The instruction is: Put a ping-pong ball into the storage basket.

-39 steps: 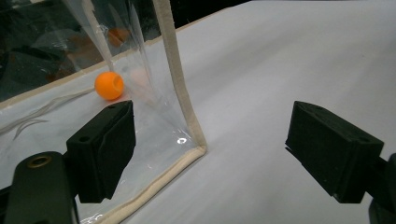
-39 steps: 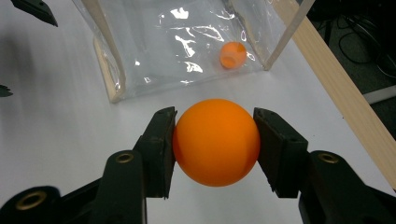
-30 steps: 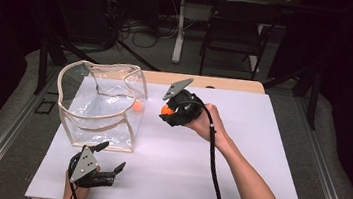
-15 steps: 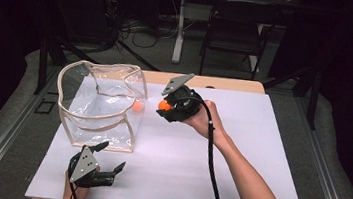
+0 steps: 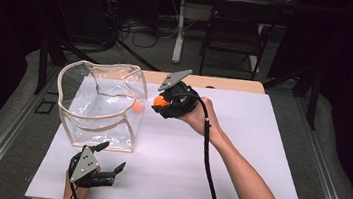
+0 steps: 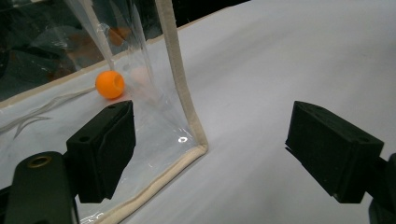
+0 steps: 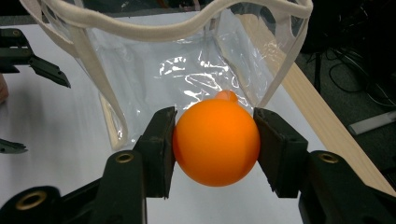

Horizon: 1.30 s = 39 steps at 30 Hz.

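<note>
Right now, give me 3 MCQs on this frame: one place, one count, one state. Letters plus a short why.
1. Where does the clear bag stand on the white table?
A. far left part
B. far right part
C. near right corner

2. How many orange balls are in sight?
A. one
B. two
C. four

3. What state is the right tool in?
A. open, holding nothing
B. shut on an orange ball
C. lying on the table

Answers:
1. A: the high view puts the bag at the table's far left.
2. B: one held ball, one loose ball inside the bag.
3. B: both jaws press the held ball's sides, while the left tool is open near the bag's corner.
</note>
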Motion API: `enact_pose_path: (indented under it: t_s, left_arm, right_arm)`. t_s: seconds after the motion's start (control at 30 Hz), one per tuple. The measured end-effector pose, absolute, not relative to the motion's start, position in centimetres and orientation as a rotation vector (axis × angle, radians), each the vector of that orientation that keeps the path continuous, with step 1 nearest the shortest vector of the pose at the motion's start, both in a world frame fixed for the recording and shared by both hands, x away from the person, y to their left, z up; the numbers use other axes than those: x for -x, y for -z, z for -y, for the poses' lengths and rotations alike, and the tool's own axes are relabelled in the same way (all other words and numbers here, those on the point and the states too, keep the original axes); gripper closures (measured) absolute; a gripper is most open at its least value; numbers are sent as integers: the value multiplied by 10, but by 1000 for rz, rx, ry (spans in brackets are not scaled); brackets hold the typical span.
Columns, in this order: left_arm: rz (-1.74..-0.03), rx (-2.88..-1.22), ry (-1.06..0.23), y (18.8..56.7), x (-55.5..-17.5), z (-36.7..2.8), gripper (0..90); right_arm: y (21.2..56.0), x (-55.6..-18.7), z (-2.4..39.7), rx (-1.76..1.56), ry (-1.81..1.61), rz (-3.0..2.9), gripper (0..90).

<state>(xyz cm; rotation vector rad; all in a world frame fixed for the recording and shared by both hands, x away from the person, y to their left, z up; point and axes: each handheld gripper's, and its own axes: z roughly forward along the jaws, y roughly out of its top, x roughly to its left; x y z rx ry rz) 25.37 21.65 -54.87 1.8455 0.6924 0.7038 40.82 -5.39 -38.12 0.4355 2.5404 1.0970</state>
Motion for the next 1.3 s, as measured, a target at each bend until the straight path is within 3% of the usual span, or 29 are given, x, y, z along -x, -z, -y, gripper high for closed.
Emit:
enact_pose_path:
  t_s: [1.3]
  left_arm:
    - [-692, -1846, -704, 548, -253, -217, 158]
  right_arm:
    - [366, -408, 39, -410, -1205, -2453, 510]
